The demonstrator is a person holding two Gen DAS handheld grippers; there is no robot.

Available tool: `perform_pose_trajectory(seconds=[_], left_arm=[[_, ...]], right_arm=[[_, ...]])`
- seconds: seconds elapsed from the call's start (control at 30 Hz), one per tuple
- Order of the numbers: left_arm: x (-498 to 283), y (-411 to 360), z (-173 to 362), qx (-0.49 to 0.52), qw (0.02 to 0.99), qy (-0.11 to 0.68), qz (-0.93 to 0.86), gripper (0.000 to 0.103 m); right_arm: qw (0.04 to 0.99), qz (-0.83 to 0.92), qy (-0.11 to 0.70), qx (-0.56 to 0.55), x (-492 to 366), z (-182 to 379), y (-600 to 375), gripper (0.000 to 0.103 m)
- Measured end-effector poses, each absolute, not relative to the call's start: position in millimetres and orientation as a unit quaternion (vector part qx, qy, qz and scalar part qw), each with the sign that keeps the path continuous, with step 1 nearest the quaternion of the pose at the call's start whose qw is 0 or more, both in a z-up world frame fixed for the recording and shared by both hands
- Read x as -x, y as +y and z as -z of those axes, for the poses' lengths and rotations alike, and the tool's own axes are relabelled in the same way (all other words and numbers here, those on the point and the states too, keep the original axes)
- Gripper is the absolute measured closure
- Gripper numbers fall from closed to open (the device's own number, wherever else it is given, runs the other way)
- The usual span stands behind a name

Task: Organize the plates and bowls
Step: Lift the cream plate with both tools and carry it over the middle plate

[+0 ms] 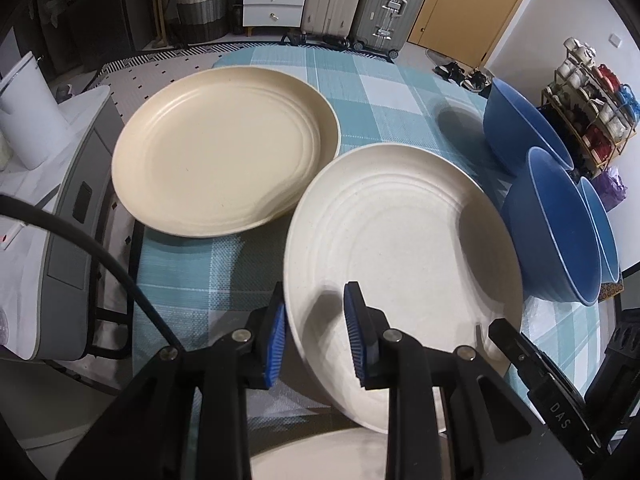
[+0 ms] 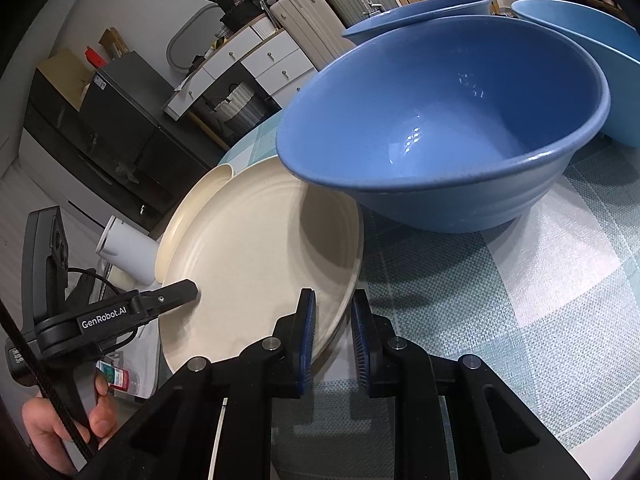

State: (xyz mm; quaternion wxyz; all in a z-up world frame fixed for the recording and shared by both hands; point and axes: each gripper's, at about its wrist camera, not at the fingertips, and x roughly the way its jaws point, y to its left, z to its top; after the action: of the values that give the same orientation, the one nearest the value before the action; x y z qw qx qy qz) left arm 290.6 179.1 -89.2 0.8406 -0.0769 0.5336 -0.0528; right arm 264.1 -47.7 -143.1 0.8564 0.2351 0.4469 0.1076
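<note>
A matte, ringed white plate (image 1: pixel 400 240) sits on the woven teal checked cloth (image 1: pixel 384 92) beside a cream plate (image 1: pixel 224 152) and smooth blue bowls (image 1: pixel 552 232); the left gripper (image 1: pixel 316 340) and right gripper (image 2: pixel 332 340), both narrow, pinch its opposite rims.

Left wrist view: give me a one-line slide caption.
Both claws, left and right, grip the near white plate by its rim beside a cream plate and blue bowls.
</note>
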Motion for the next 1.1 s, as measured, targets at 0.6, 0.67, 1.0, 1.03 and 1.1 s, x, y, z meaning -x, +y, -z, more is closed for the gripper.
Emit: perform_pose_trajectory(seconds=[0.6, 0.67, 1.0, 1.03, 1.1], left_arm=[[-282, 179, 78, 0.083, 0.849, 0.521, 0.03, 0.078], [-279, 180, 77, 0.082, 0.849, 0.521, 0.03, 0.078], [-265, 187, 73, 0.097, 0.851, 0.516, 0.024, 0.078], [-263, 188, 71, 0.099, 0.851, 0.515, 0.024, 0.078], [-258, 189, 68, 0.097, 0.855, 0.509, 0.019, 0.078]], right_arm=[[0.858, -0.125, 0.435, -0.245, -255, 131, -56, 0.085], [0.859, -0.127, 0.433, -0.243, -253, 128, -57, 0.085], [0.857, -0.14, 0.433, -0.241, -244, 121, -55, 0.086], [0.857, -0.141, 0.433, -0.24, -244, 120, -55, 0.086], [0.857, -0.145, 0.432, -0.239, -243, 118, -55, 0.086]])
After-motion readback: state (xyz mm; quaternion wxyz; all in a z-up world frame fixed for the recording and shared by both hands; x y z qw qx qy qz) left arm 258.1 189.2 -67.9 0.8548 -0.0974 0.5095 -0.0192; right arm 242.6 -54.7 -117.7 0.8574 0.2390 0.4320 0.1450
